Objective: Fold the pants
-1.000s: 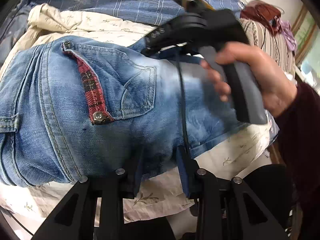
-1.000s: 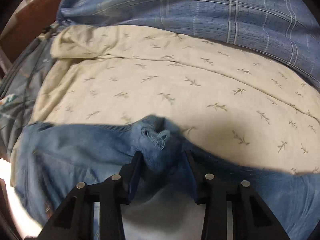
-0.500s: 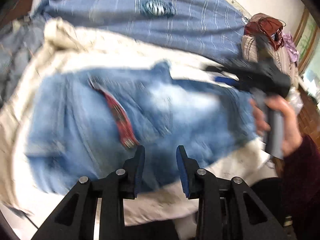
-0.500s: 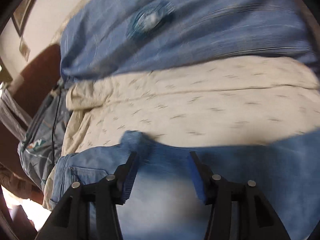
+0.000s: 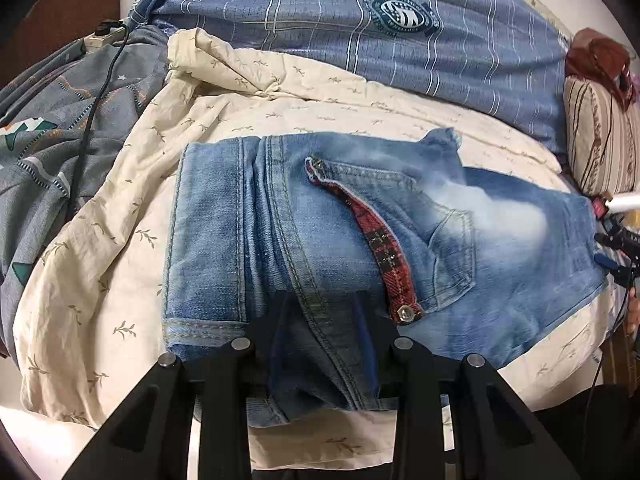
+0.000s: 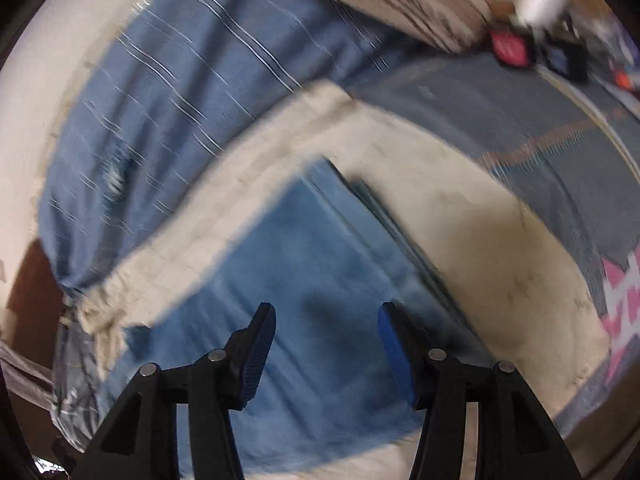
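Apparently folded: jeans [image 5: 360, 248]. Left gripper [image 5: 320, 340] gripped the near edge; right gripper [image 6: 326, 344] gaped empty. Next: release, smooth.

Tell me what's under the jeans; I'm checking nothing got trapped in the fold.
The jeans lie on a cream leaf-print sheet, visible all around them. Whatever sits directly beneath or between the denim layers is covered.

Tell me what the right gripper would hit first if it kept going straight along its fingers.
Most likely the folded jeans: the right gripper is open and the denim fills the space between and ahead of its fingers. The frame is motion-blurred, so the gap to the fabric is unclear.
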